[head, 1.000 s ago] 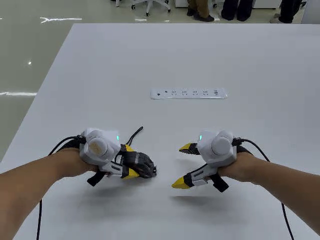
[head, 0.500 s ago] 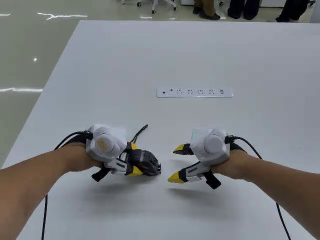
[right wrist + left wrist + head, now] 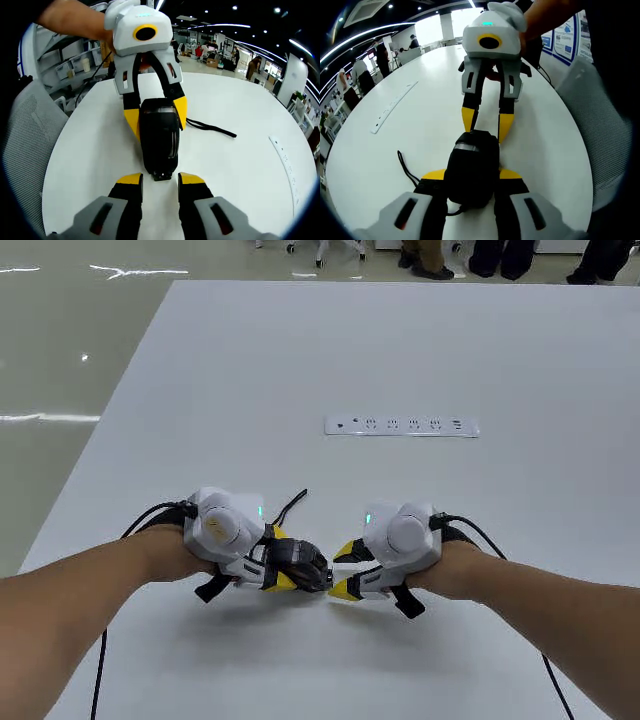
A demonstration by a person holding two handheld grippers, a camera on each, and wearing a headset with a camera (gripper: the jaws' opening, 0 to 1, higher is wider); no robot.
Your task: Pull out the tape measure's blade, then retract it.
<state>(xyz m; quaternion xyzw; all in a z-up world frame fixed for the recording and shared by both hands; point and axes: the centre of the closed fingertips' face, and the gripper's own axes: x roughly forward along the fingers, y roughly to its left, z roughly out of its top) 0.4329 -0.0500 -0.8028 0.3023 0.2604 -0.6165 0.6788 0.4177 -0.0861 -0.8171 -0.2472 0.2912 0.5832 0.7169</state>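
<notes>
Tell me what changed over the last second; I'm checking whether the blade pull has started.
The right gripper moved left to the tape measure, its open jaws narrowing and now at the case's front end. Nothing newly grasped or released. The left gripper stays shut on the tape measure; blade still in.

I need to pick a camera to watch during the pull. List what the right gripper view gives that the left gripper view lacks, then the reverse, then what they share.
Right gripper view: the tape measure's mouth end with the blade tip, at the tips of the open right tongs; shelving racks behind.
Left gripper view: the case's rear, clamped by the left tongs; blue wall posters.
Both: the tape measure, its strap, the white table and the power strip.
</notes>
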